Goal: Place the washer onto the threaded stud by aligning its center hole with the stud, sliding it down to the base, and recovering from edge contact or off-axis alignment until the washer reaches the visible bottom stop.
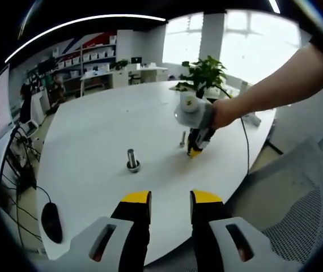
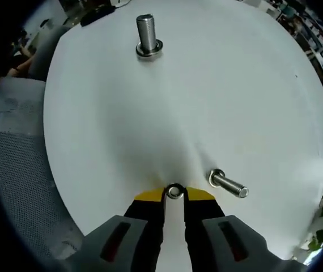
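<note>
Pinched in the right claw: washer, at the bench; left claw held parted.

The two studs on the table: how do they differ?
The far stud looks thicker, while the near stud is slimmer. The far stud already has a ring around its base; the near stud shows only its own head at the table. The near stud stands right beside the right gripper, which pinches a washer; the far stud stands apart from it. Both are silvery, threaded and stand upright.
</note>
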### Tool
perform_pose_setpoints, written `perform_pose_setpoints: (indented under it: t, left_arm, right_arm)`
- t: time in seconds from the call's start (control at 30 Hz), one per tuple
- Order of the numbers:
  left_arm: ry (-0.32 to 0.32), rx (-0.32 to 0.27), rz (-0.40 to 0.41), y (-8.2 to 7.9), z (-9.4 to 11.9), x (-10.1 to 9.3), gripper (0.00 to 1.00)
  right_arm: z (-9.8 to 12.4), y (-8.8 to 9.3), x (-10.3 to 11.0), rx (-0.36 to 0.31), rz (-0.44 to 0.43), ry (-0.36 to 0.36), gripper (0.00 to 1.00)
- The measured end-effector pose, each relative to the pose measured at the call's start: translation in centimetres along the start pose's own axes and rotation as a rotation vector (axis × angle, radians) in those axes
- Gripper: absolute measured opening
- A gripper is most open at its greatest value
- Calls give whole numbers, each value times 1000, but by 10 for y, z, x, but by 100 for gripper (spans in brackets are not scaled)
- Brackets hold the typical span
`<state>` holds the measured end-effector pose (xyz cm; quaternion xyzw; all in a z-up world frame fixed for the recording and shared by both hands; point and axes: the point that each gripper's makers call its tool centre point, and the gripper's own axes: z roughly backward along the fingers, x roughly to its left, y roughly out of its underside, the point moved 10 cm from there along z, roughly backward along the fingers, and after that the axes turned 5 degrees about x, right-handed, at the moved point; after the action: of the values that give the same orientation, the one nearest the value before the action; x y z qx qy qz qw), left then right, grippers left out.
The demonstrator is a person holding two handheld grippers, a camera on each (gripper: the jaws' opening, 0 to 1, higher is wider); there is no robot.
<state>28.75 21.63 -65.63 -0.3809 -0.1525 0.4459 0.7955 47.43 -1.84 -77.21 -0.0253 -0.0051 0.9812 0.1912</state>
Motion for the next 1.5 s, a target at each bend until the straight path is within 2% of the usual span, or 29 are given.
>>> perform_pose_setpoints:
  t: [0.07,0.23,0.3,0.53,0.67,0.77,0.9,1.07,1.13,1.2,1.5]
  left_arm:
    - [-3,1,-1,0,0,0,25]
    - [-12,0,1,0,1,1,25]
    - [-14,2,0,1,1,1,25]
    - [-18,0,-2,0,1,1,25]
    - [-19,3,-1,0,0,1,25]
    - [-18,6,-3,0,0,1,25]
    - [-19,11,-7,1,0,1,25]
    - [-21,13,-4,1,0,1,25]
    - [-21,12,-3,1,0,2,25]
    - [-20,11,-3,0,0,1,25]
    - [-23,10,6,1,0,3,25]
  right_arm:
    - [1,4,-1,-17,-21,-3,14]
    - [-1,17,-2,-145,-98,-16,14]
    - [-1,20,-3,-167,-140,-19,14]
    - [1,27,-1,-215,-204,-3,14]
    - [15,33,-7,-294,-245,30,14]
    - [21,38,-11,-309,-281,15,14]
    - [33,43,-18,-357,-307,43,14]
    - [50,41,-25,-436,-333,84,14]
    - [55,38,-27,-462,-319,116,14]
    - [59,35,-29,-479,-293,145,14]
    - [50,23,-29,-431,-260,115,14]
